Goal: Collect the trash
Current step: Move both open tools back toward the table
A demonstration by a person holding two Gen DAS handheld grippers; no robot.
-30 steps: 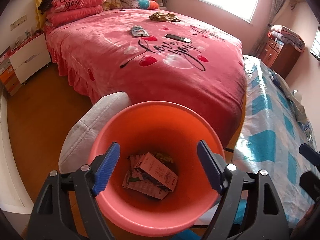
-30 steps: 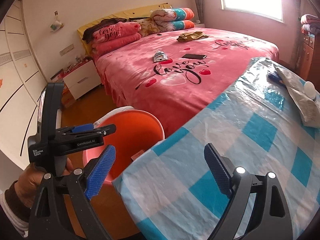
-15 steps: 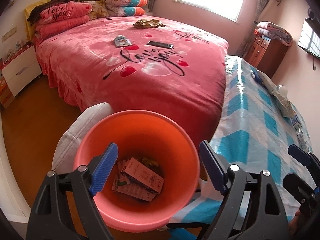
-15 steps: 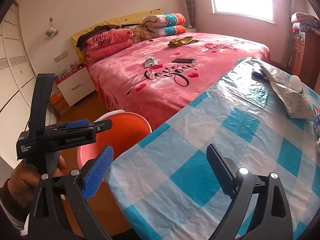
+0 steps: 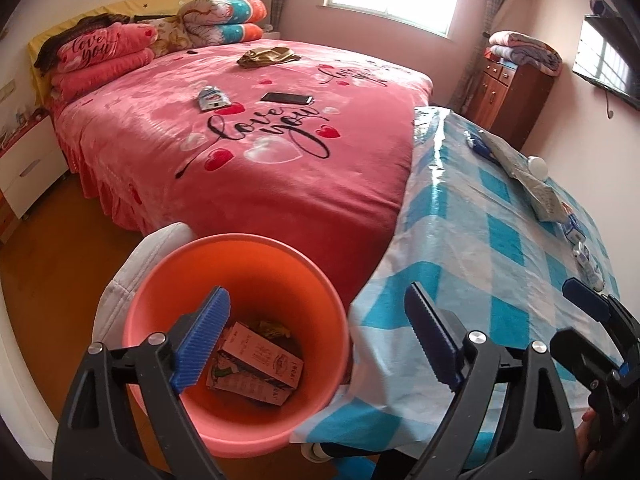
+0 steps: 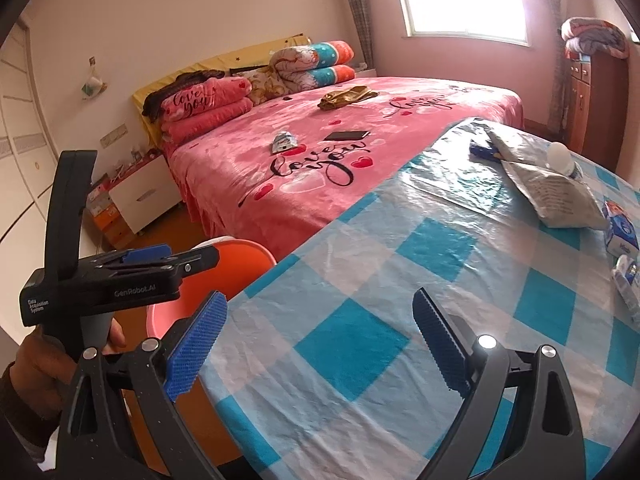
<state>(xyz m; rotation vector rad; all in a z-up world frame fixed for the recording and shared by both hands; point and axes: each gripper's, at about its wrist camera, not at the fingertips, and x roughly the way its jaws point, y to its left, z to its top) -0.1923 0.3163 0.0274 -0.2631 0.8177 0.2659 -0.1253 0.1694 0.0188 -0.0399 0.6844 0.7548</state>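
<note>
An orange bin [image 5: 224, 268] stands on the floor between the bed and the table; flat cartons [image 5: 260, 356] lie in it. It also shows in the right wrist view [image 6: 248, 258]. My left gripper [image 5: 316, 340] is open and empty above the bin's right rim. My right gripper [image 6: 320, 348] is open and empty above the checked tablecloth [image 6: 420, 264]. On the table's far side lie a grey paper bag [image 6: 556, 192], a white bottle [image 6: 562, 158], a blue item [image 6: 482, 151] and small packets [image 6: 622, 232]. A crumpled wrapper [image 5: 212, 98] lies on the bed.
The pink bed [image 5: 248, 148] also holds a phone [image 5: 287, 98] and an olive cloth [image 5: 266, 57]. A white cushion [image 5: 140, 256] sits behind the bin. A nightstand [image 5: 24, 168] stands at left, a wooden cabinet [image 5: 508, 92] at far right.
Both grippers have drawn back and swung right. The bin looks smaller and lower left, and more of the table and its items shows. Both stay open.
</note>
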